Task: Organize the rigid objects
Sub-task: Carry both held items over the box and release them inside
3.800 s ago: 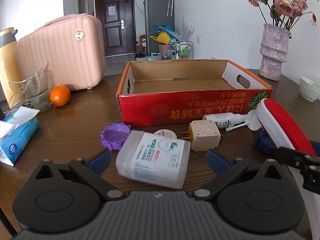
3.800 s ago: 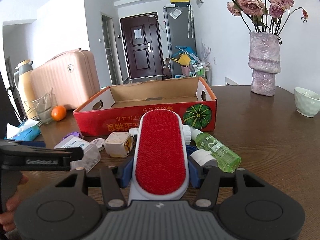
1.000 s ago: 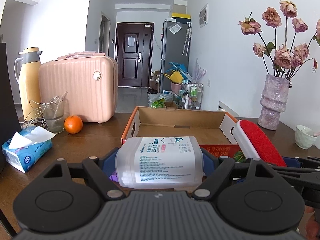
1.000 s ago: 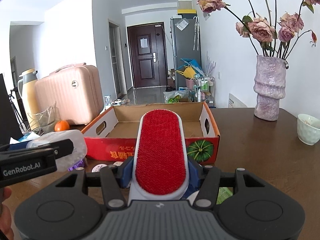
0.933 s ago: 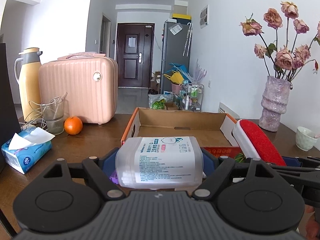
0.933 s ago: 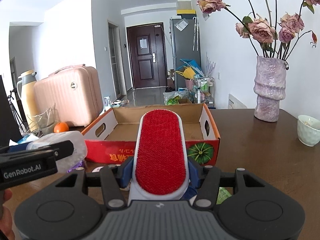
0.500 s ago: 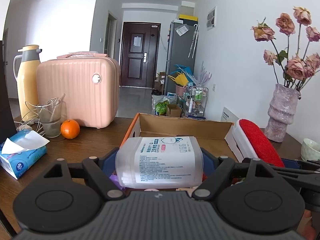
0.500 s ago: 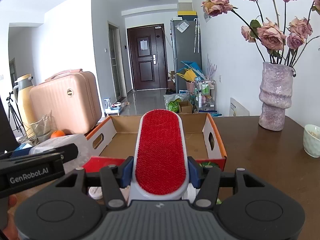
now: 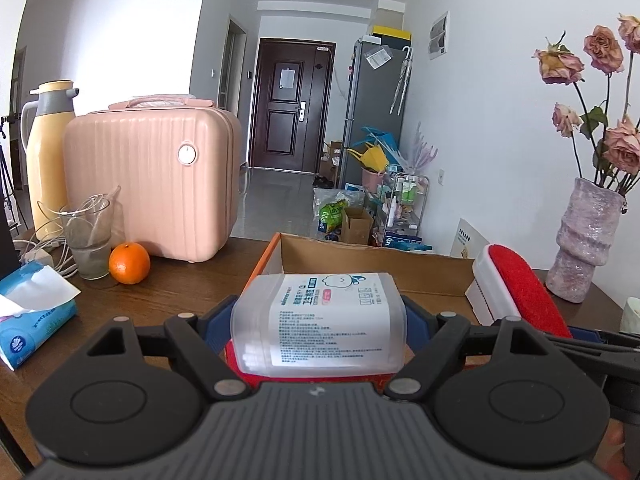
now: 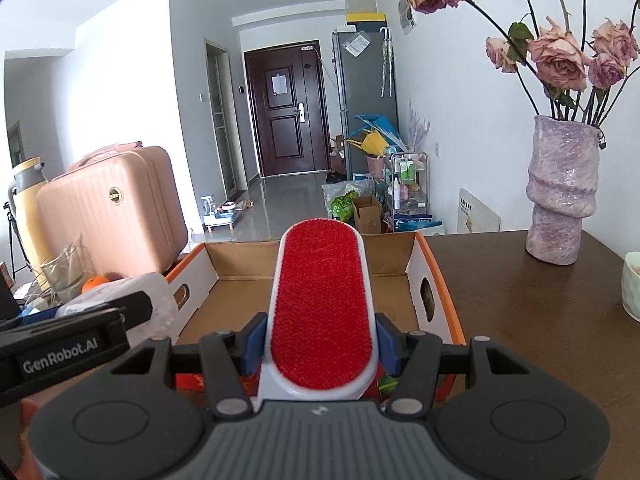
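My left gripper (image 9: 318, 320) is shut on a translucent cotton swab box (image 9: 320, 316) with a white label, held in the air over the near wall of the red cardboard box (image 9: 360, 256). My right gripper (image 10: 320, 340) is shut on a red and white lint brush (image 10: 322, 300), held over the near wall of the same cardboard box (image 10: 432, 280). The brush also shows in the left wrist view (image 9: 516, 288), to the right of the swab box. The swab box and left gripper show at the left of the right wrist view (image 10: 156, 304). The cardboard box floor looks bare.
A pink suitcase (image 9: 152, 176), a yellow thermos (image 9: 44, 152), a glass (image 9: 86, 236), an orange (image 9: 129, 257) and a tissue pack (image 9: 32, 312) stand at the left. A purple vase with roses (image 10: 560, 188) and a white bowl (image 10: 632, 284) stand on the right of the dark table (image 10: 520, 300).
Both grippers have risen from the table with their objects and moved forward over the near wall of the cardboard box. The small items on the table have dropped out of view.
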